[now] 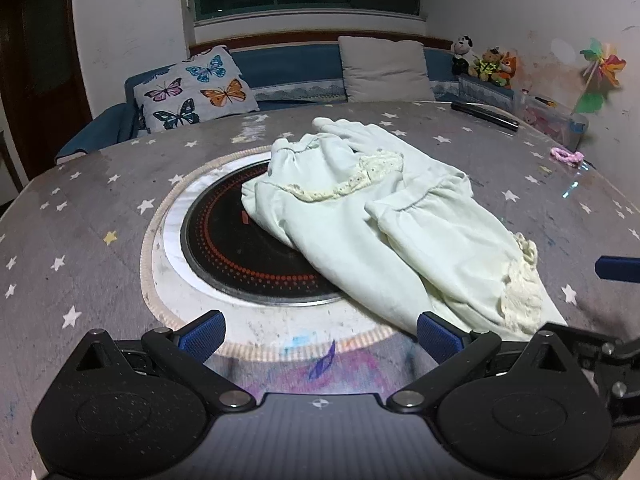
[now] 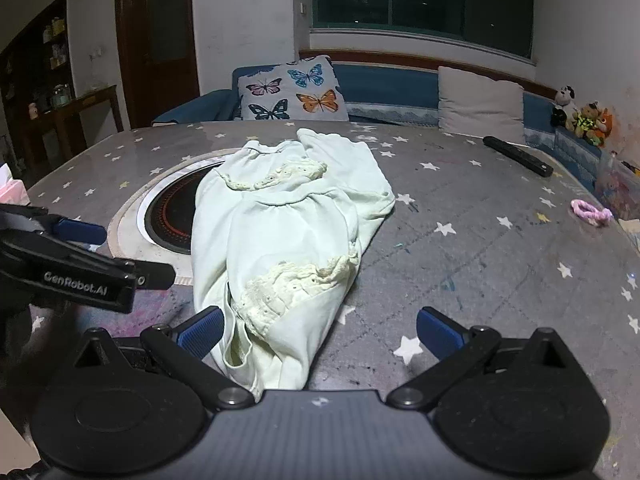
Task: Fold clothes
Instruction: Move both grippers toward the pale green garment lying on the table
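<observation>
Both claws hang apart and empty: our left claw beside the pale green garment, our right claw over its lace hem. Crumpled across the starred surface, it probably wants spreading flat before we fold.

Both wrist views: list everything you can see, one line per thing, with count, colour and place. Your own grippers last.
garment: one, pale green with cream lace, crumpled on the table, partly over the cooktop
cooktop: one, black with red dots, set in the table
table: one, grey with white stars
remote: one, black, far right of table
hair tie: one, pink, right edge
butterfly cushion: one, on blue sofa
plain cushion: one, grey, sofa
plush toys: several, sofa's right end
left gripper: open, empty
right gripper: open, over the garment's near end
</observation>
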Demonstrator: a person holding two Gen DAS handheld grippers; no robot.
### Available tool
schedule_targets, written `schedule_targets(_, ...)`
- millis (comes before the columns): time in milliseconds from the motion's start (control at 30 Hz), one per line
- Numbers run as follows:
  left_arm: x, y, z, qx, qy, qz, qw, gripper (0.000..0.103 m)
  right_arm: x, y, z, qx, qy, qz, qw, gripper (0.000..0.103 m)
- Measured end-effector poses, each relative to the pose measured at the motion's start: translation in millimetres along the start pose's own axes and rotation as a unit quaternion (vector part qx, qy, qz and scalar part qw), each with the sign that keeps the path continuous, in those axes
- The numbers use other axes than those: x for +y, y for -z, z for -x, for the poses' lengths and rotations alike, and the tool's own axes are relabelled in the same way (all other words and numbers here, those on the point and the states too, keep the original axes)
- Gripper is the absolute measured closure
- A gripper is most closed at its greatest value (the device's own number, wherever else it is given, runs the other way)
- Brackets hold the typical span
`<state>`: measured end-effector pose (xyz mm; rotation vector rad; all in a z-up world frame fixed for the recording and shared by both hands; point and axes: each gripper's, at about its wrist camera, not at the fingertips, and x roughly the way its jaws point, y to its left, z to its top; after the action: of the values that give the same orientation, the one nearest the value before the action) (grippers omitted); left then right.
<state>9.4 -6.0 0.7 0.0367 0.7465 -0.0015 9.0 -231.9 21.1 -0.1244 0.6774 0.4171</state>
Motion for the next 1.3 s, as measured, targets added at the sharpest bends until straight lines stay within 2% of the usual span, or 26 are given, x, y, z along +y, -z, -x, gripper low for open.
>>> schedule_targets(367, -20, -22, -12, 0.001, -0.016, 0.0, 0.9999, 0.0, -18, -5, -14, 0.002, -0.042, 0.017, 0.999, 0.0)
schedule_targets(633, -25, -18, -12, -0.001, -0.011, 0.018, 0.9998, 0.0, -25, -10, -18, 0.016, -0.064, 0.026, 0.997, 0.0)
schedule_targets(800, -24, -10, -11, 0.001, -0.009, 0.008, 0.9999, 0.0, -21, -7, -15, 0.011, -0.06, 0.036, 0.997, 0.0)
schedule_targets(1067, -17, -3, -8, -0.002, 0.002, -0.026, 0.9997, 0.0, -10, 3, -9, -0.011, -0.034, 0.009, 0.999, 0.0)
schedule_targets(1300, -10, 5, -7, -0.003, 0.009, -0.021, 0.9997, 0.0, 3, 9, -4, -0.005, -0.012, -0.001, 1.0, 0.0)
